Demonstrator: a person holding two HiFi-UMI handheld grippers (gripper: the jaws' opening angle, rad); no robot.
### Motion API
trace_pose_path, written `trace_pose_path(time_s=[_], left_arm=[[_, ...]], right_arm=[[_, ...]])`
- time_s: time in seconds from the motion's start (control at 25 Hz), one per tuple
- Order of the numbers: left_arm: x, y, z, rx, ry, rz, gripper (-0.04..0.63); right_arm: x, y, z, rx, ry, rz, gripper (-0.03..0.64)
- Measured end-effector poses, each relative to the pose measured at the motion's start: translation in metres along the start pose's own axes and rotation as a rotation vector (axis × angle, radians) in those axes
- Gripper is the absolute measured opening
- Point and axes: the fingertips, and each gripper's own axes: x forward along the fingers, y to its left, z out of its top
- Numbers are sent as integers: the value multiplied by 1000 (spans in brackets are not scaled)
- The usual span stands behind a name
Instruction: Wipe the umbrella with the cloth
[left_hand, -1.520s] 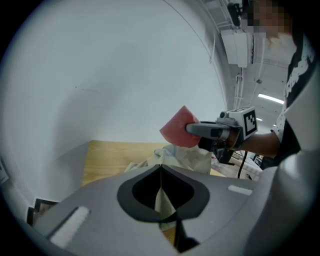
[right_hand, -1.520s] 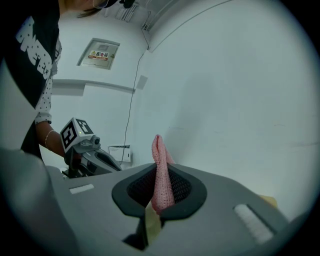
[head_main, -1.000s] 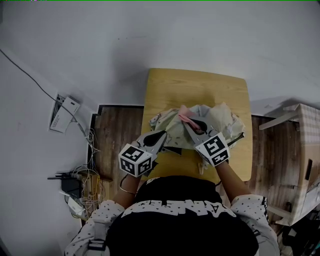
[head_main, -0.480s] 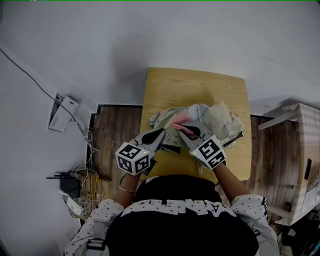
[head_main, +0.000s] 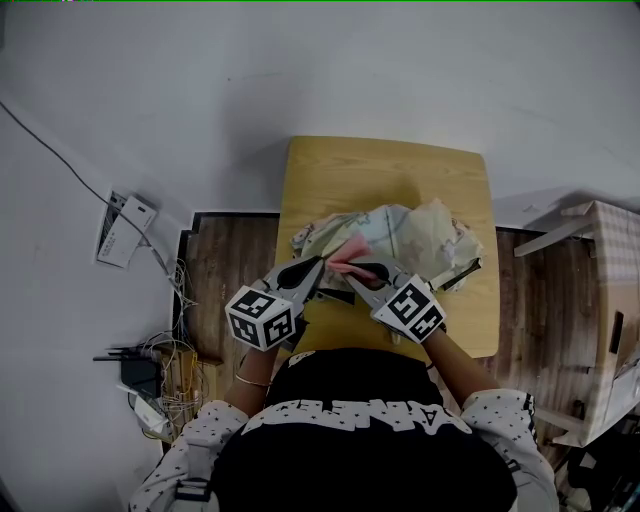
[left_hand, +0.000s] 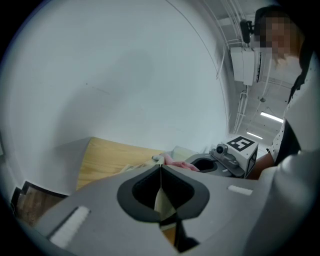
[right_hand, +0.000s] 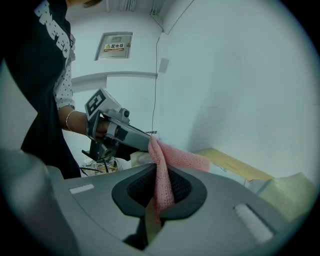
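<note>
A pale patterned umbrella (head_main: 420, 232) lies crumpled on the small wooden table (head_main: 390, 170). My left gripper (head_main: 318, 266) is at its near left edge, shut on a fold of the umbrella's pale fabric (left_hand: 161, 202). My right gripper (head_main: 352, 270) is shut on the pink cloth (head_main: 345, 258), which lies against the umbrella just right of the left gripper's tip. In the right gripper view the pink cloth (right_hand: 162, 180) runs up between the jaws and nearly reaches the left gripper (right_hand: 125, 131). The left gripper view shows the right gripper (left_hand: 235, 152) close by on the right.
The table stands against a white wall. On the floor to the left are a white box (head_main: 125, 228) and a tangle of cables with a power strip (head_main: 150, 375). A light wooden crate (head_main: 605, 320) stands at the right. The umbrella's dark end (head_main: 462, 272) pokes toward the table's right edge.
My right gripper has moved left and slightly nearer with the pink cloth, across the umbrella toward the left gripper. The left gripper has stayed put, still gripping the fabric.
</note>
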Motion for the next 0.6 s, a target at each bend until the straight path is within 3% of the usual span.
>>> trace_pose_path(time_s=[0.6], left_arm=[[1, -1, 3, 15, 4, 5, 5]], right_arm=[[0, 24, -7, 3, 14, 92, 35]])
